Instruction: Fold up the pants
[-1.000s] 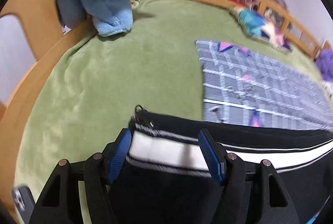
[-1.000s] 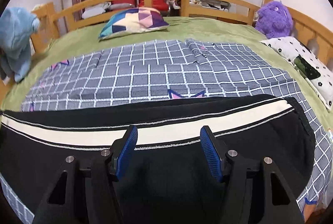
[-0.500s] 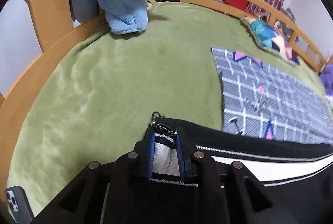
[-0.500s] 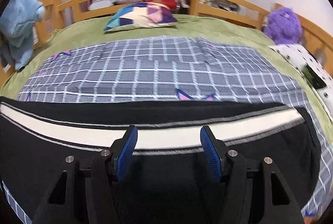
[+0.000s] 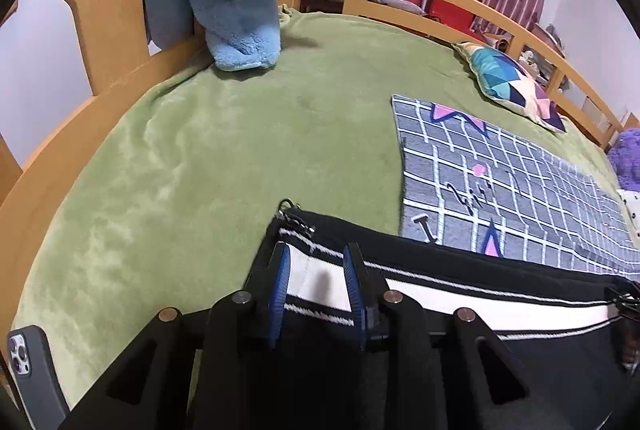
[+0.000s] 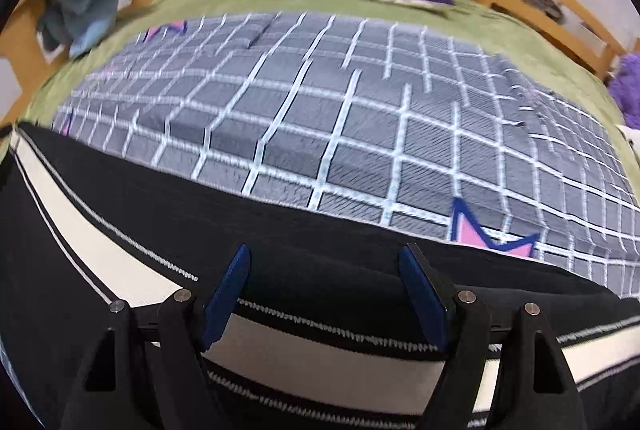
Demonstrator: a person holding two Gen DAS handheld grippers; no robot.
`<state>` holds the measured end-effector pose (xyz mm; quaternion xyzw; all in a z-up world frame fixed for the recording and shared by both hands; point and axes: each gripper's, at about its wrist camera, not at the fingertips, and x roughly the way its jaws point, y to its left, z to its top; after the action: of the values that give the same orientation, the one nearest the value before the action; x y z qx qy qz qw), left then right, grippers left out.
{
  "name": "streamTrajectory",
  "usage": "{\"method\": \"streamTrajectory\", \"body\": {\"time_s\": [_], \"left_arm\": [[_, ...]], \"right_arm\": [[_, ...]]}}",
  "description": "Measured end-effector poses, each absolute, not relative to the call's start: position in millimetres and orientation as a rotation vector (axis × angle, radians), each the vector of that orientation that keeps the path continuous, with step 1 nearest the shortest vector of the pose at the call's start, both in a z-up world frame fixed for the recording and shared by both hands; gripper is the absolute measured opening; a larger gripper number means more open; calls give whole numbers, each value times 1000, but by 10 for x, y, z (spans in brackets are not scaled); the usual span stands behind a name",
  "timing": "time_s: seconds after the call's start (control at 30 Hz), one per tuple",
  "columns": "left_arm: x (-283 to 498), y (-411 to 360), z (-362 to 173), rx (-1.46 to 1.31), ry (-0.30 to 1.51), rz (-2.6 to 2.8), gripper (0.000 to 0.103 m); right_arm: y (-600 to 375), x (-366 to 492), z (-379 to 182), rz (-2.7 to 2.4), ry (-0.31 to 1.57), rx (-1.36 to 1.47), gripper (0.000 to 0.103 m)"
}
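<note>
Pants (image 5: 460, 294) are lying stretched out along the near edge of the bed (image 5: 224, 158), with their long way running from side to side across both views. One end is lying on the green cover near the left side of the bed, and the rest is lying over the gray checked blanket (image 6: 360, 118).

The left gripper (image 5: 316, 284) is sitting right at that left end, by the little metal zipper pull (image 5: 294, 216). Its jaws have just been opening a little after a tight squeeze. The white stripe is lying between the blue pads, and the pads are looking like they are still touching the cloth, so I am calling it a soft pinch on the pants.

The right gripper (image 6: 326, 292) is hanging over the pants farther along the stripe. Its jaws have just been opening wider, and they are standing wide apart now. The black cloth is lying under them and they are not pinching it.

The pants are looking black, with a wide white stripe and thin stitched white lines on each side of it. They are looking flat and smooth, and not folded across yet. I am guessing the left hand is the one that is ready to carry its end over toward the other end
</note>
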<state>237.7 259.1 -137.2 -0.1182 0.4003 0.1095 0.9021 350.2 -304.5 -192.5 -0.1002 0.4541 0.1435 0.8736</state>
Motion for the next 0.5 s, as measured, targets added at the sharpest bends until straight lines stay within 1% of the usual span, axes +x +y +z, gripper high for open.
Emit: {"method": "streamTrajectory", "body": {"time_s": [0.03, 0.1, 0.13, 0.17, 0.23, 0.27, 0.37, 0.43, 0.47, 0.5], "left_arm": [[2368, 2586, -1371, -243, 833, 215, 26], [2358, 2563, -1377, -231, 834, 214, 26], [2354, 2558, -1383, -223, 835, 218, 26], [2352, 2555, -1392, -220, 838, 222, 26], [2357, 2550, -1409, -220, 848, 224, 26], [2346, 2544, -1409, -223, 849, 223, 26], [2299, 2547, -1374, -226, 837, 218, 26], [2295, 2559, -1345, -227, 830, 219, 26], [2306, 2564, -1340, -228, 832, 221, 26], [2321, 2568, -1334, -232, 837, 222, 26]], "right_arm": [[-3036, 3504, -1928, 307, 943, -216, 74], [-3033, 3493, -1939, 351, 959, -221, 53], [-3022, 3471, -1946, 372, 967, -229, 30], [-2993, 3441, -1948, 367, 958, -260, 16], [-2929, 3393, -1942, 357, 947, -313, 6], [-2904, 3374, -1929, 347, 938, -323, 5], [-2945, 3333, -1787, 312, 879, -274, 4], [-3026, 3319, -1595, 299, 792, -184, 4], [-3030, 3366, -1561, 287, 779, -163, 0], [-3021, 3448, -1551, 266, 778, -151, 0]]}}
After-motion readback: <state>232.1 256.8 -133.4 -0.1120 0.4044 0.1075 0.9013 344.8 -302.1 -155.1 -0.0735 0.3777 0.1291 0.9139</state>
